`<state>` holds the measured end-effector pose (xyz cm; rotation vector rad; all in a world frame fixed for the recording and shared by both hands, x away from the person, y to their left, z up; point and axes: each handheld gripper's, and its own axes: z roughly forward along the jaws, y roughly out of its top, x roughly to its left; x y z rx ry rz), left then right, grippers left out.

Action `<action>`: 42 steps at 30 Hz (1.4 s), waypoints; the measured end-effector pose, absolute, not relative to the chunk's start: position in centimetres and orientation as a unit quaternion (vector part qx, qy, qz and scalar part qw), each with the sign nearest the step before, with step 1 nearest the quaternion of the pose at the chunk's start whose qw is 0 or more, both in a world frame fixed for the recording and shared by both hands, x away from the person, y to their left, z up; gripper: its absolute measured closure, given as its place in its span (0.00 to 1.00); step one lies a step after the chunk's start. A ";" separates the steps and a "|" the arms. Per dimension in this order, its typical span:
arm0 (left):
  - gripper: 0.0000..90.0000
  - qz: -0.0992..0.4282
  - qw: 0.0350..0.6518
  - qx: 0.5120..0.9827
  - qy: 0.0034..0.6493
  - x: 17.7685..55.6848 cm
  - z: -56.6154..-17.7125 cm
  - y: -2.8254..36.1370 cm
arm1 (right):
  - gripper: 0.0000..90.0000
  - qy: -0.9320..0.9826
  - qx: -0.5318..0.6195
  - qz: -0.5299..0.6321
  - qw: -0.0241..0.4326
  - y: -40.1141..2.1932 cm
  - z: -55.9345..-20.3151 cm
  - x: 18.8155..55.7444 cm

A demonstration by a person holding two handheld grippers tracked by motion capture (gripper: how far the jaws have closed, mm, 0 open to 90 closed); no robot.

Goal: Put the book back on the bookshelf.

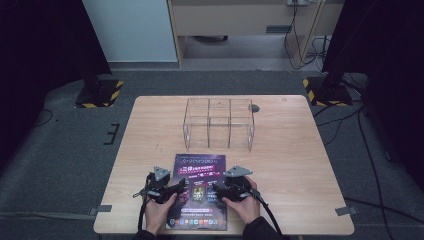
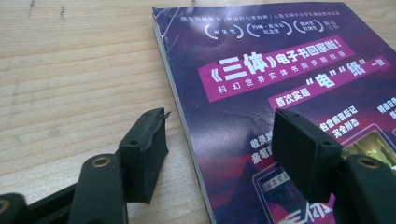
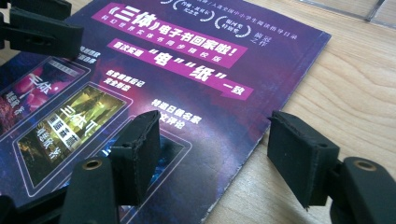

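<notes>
A purple book [image 1: 200, 200] with white Chinese print lies flat at the front middle of the wooden table [image 1: 300, 165]. My left gripper [image 1: 176, 189] sits low at the book's left edge. In the left gripper view it [image 2: 219, 123] is open, one jaw over the bare wood and the other over the cover [image 2: 280, 79], with the spine edge between them. My right gripper [image 1: 217, 190] is at the book's right side. It [image 3: 212, 123] is open too, astride the cover's right edge [image 3: 187, 70]. Neither gripper's pads press on the book.
A clear plastic organiser [image 1: 218, 124] with several compartments stands behind the book at mid-table; its corner [image 3: 364, 9] shows in the right gripper view. The left gripper's jaw [image 3: 37, 28] shows at that view's top left. Bare wood lies either side of the book.
</notes>
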<state>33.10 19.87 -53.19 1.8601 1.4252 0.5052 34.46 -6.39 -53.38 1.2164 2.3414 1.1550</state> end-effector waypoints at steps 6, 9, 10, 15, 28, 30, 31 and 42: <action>0.33 0.201 0.366 0.723 0.550 33.3 -53.3 19.7 | 0.39 0.800 0.421 0.406 0.133 -6.3 -53.6 34.3; 0.33 0.203 0.366 0.724 0.548 33.4 -53.4 19.7 | 0.39 0.800 0.421 0.406 0.134 -6.3 -53.6 34.3; 0.34 0.203 0.367 0.724 0.548 33.5 -53.4 19.6 | 0.39 0.801 0.420 0.406 0.134 -6.3 -53.6 34.3; 0.34 0.194 0.377 0.723 0.545 33.5 -53.4 19.4 | 0.38 0.799 0.423 0.406 0.132 -6.2 -53.6 34.3; 0.36 0.199 0.372 0.723 0.546 33.7 -53.4 19.3 | 0.39 0.800 0.421 0.407 0.133 -6.3 -53.6 34.3; 0.38 0.199 0.371 0.724 0.546 33.7 -53.4 19.2 | 0.39 0.800 0.420 0.407 0.133 -6.3 -53.6 34.3; 0.38 0.199 0.371 0.724 0.547 33.7 -53.4 19.1 | 0.39 0.800 0.421 0.407 0.133 -6.3 -53.6 34.3; 0.56 0.187 0.390 0.696 0.573 33.7 -53.4 20.0 | 0.39 0.797 0.425 0.408 0.131 -6.3 -53.6 34.3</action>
